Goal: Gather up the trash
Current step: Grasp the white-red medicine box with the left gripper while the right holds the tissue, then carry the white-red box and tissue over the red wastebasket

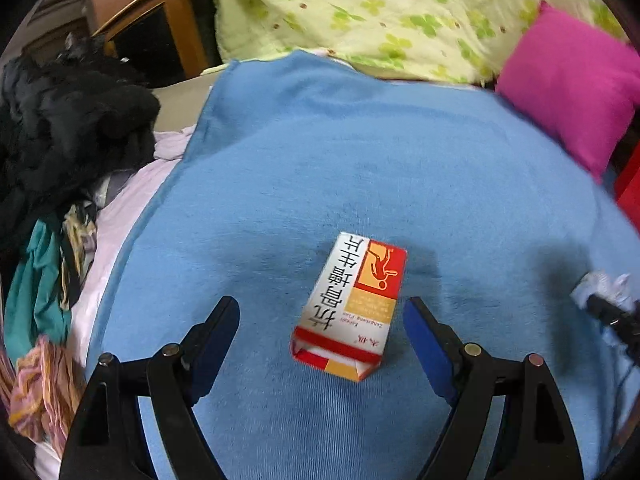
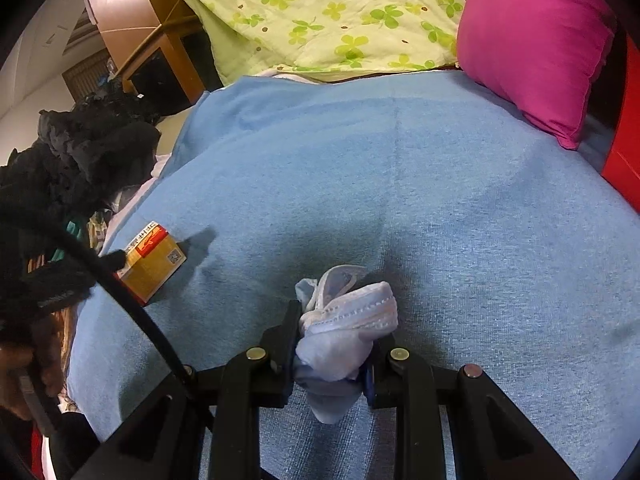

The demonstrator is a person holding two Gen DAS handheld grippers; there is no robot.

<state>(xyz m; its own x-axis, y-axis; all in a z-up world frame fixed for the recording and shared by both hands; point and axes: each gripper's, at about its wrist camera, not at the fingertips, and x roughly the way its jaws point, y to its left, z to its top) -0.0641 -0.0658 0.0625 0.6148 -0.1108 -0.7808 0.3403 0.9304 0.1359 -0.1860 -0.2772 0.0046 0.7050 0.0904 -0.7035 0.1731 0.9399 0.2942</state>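
A red, white and yellow medicine box [image 1: 349, 305] with Chinese print lies on the blue blanket [image 1: 360, 168], its near end flap open. My left gripper [image 1: 322, 312] is open, its two blue-padded fingers on either side of the box, apart from it. The box also shows in the right wrist view [image 2: 154, 260], partly behind the left gripper's finger. My right gripper [image 2: 334, 340] is shut on a crumpled pale blue face mask [image 2: 346, 332] just above the blanket [image 2: 440, 200]. The mask and right gripper tip show at the left wrist view's right edge [image 1: 604, 292].
A pink pillow [image 1: 576, 88] lies at the back right, a green clover quilt [image 1: 384, 12] at the back. A heap of dark clothes [image 1: 68, 120] and coloured garments sits at the left edge. A red object [image 2: 624, 152] stands at the right.
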